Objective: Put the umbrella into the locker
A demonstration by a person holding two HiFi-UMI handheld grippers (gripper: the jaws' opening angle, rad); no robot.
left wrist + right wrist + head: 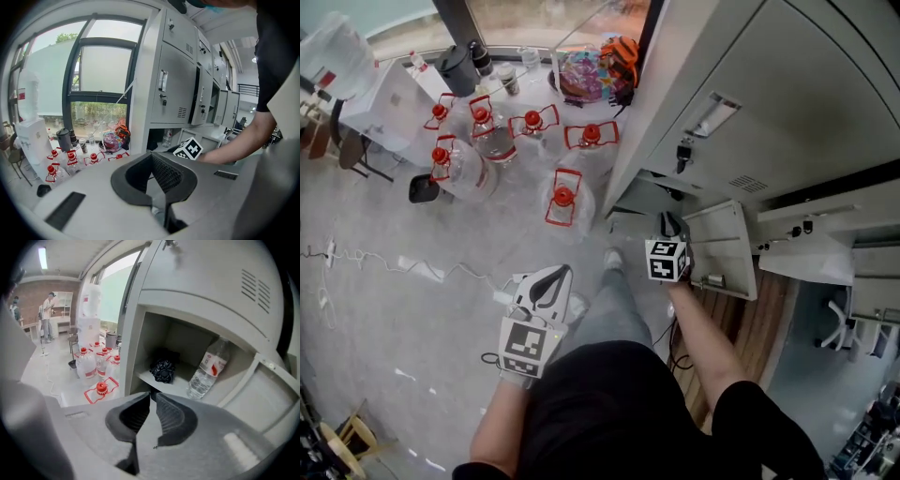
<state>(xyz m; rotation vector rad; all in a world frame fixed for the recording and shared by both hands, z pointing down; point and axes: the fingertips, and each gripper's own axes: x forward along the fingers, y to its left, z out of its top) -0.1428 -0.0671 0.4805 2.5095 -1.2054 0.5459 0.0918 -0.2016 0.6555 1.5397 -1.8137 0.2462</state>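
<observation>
Umbrella [162,370] on locker shelf [176,386], straight ahead of right gripper [152,396]; jaws almost together, empty. Left gripper [151,155] closed, farther off.

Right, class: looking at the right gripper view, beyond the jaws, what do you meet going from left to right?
Standing person → red-capped water jugs → black umbrella → clear water bottle → open locker door
</observation>
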